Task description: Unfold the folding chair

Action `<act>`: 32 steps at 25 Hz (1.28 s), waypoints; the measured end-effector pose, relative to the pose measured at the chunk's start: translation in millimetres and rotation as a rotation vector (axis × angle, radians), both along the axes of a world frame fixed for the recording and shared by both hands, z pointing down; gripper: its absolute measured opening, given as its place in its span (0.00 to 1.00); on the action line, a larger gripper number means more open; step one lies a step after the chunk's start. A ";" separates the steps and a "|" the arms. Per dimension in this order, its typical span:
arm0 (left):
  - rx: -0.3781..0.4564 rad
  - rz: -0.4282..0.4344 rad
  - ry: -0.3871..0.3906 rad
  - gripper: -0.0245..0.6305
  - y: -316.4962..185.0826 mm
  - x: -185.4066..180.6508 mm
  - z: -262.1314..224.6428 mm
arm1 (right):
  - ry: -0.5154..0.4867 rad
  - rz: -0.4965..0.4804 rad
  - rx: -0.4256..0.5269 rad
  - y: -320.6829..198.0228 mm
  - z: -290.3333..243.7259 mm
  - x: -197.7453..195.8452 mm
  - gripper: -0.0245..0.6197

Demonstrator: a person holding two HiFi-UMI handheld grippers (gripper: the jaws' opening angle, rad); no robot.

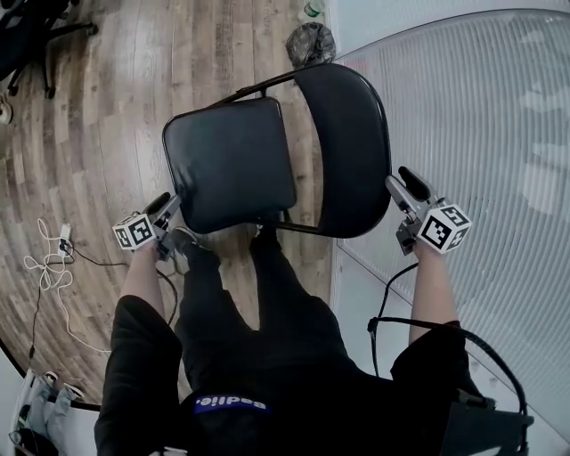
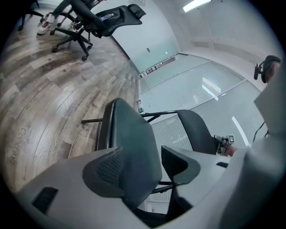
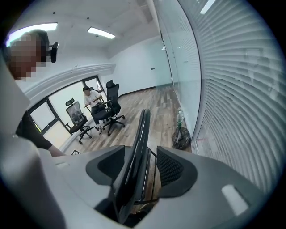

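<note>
Only the head view shows white cables (image 1: 52, 270) left of the chair (image 1: 232, 160).

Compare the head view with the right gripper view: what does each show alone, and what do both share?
Only the head view: the seat from above, floor cables, the person's legs. Only the right gripper view: ceiling lights and a seated person across the room. Both: the backrest, standing edge-on between the right hand-held gripper's open jaws in its own view, the dark bag, the bottle.
</note>
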State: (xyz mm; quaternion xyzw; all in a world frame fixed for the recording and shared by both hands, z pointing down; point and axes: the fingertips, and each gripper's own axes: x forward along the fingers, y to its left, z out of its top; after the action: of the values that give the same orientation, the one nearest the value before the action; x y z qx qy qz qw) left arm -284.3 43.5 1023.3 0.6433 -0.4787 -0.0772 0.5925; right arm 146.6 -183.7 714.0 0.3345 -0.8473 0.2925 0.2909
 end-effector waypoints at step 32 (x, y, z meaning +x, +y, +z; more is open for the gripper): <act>0.399 0.180 -0.127 0.40 -26.0 137.6 -427.2 | -0.227 -0.401 0.023 144.2 -155.6 -149.7 0.25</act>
State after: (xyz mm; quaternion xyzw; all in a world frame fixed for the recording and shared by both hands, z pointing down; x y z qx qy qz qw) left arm -146.7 17.5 596.1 0.7914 -0.4310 -0.0766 0.4268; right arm -3.1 -39.5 558.3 0.1276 -0.9274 0.2550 0.2422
